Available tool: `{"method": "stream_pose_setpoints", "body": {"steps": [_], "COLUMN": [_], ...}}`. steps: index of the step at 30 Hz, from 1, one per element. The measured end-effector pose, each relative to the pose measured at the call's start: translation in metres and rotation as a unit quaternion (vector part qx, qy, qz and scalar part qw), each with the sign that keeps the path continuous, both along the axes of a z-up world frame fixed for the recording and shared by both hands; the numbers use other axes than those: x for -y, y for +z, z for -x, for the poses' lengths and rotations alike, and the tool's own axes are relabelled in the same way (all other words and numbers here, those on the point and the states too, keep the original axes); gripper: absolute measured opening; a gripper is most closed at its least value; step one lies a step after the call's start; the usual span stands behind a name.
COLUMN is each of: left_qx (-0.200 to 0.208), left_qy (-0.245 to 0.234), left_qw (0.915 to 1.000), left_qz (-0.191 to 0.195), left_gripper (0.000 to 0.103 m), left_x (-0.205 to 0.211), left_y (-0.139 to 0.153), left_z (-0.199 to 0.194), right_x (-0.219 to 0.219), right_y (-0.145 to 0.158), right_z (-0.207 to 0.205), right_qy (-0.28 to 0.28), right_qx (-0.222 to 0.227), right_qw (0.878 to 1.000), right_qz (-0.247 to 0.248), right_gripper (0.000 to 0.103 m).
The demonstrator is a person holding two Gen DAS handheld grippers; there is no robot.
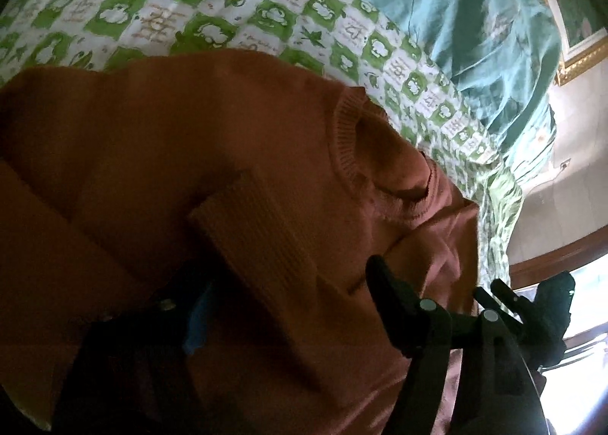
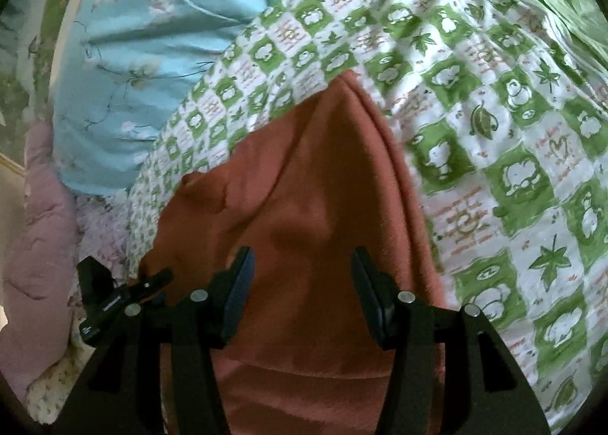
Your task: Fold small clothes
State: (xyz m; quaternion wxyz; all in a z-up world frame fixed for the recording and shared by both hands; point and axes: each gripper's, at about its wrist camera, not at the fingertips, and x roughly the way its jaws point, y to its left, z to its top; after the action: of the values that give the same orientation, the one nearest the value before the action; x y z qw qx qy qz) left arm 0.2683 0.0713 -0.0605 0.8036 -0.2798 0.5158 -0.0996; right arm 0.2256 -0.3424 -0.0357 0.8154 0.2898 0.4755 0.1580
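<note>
Two hand-held grippers work over one rust-orange knit sweater (image 1: 159, 138) spread on a bed with a green-and-white checked sheet (image 1: 212, 5); a pale blue floral cover (image 2: 152, 35) is bunched beyond it. Seen from the right wrist, the right hand-held gripper (image 2: 302, 283) stands with its jaws apart and nothing between the pads, the sweater's cloth lying directly under and ahead of it; the garment narrows away from the gripper to a folded point near the middle of the sheet, so its long axis there runs straight forward along the fingers. Seen from the left wrist, the left hand-held gripper (image 1: 281, 290) hangs low over the neck end, jaws parted and no cloth visibly pinched, though one finger is dark and hard to read; a ribbed cuff (image 1: 254, 229) lies across the chest just ahead of it, and the ribbed collar (image 1: 344, 138) sits a little further on toward the bed's edge. Judging from this, a sleeve is already laid in, and the left hand is nearer the cuff and collar while the right is nearer the body's lower fold.
</note>
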Motion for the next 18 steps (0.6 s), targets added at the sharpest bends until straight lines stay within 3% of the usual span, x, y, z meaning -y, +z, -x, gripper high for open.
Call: {"method": "stream_pose_setpoints", "body": {"steps": [2, 4, 7, 9, 11, 12, 13, 17, 18], "left_qx": [-0.001, -0.002, -0.012, -0.006, 0.007, 0.005, 0.016, 0.108, 0.107], "left_qy": [0.010, 0.019, 0.028, 0.021, 0.001, -0.016, -0.017, -0.006, 0.004], "left_qw": [0.9998, 0.9997, 0.9994, 0.9998, 0.9999, 0.9998, 0.9997, 0.9941, 0.9942], "left_qz": [0.015, 0.016, 0.015, 0.005, -0.012, -0.009, -0.004, -0.003, -0.004], "left_gripper": [0.074, 0.074, 0.074, 0.072, 0.031, 0.009, 0.007, 0.007, 0.007], "left_x": [-0.009, -0.016, -0.018, -0.011, -0.001, 0.004, 0.004, -0.010, -0.019], "left_y": [0.001, 0.001, -0.005, -0.005, -0.003, -0.001, 0.005, 0.051, 0.050], "left_z": [0.008, 0.014, 0.006, -0.003, -0.008, -0.009, -0.006, 0.035, 0.045], "right_x": [0.001, 0.000, -0.008, -0.009, -0.009, -0.009, -0.009, -0.002, 0.002], "right_y": [0.005, 0.011, 0.013, 0.007, -0.003, -0.009, -0.011, 0.001, 0.003], "right_z": [-0.001, 0.000, -0.005, -0.010, -0.016, -0.020, -0.022, -0.021, -0.021], "right_qy": [-0.003, -0.006, -0.013, -0.015, -0.007, 0.000, 0.004, -0.014, -0.021], "right_qx": [0.013, 0.025, 0.020, 0.006, -0.010, -0.024, -0.028, -0.011, -0.008], "right_qw": [1.000, 0.997, 0.978, 0.972, 0.972, 0.974, 0.975, 0.975, 0.975], "right_qz": [0.020, 0.072, 0.207, 0.236, 0.234, 0.225, 0.220, 0.221, 0.219], "right_gripper": [0.054, 0.054, 0.054, 0.054, 0.049, 0.023, 0.014, 0.012, 0.012]}}
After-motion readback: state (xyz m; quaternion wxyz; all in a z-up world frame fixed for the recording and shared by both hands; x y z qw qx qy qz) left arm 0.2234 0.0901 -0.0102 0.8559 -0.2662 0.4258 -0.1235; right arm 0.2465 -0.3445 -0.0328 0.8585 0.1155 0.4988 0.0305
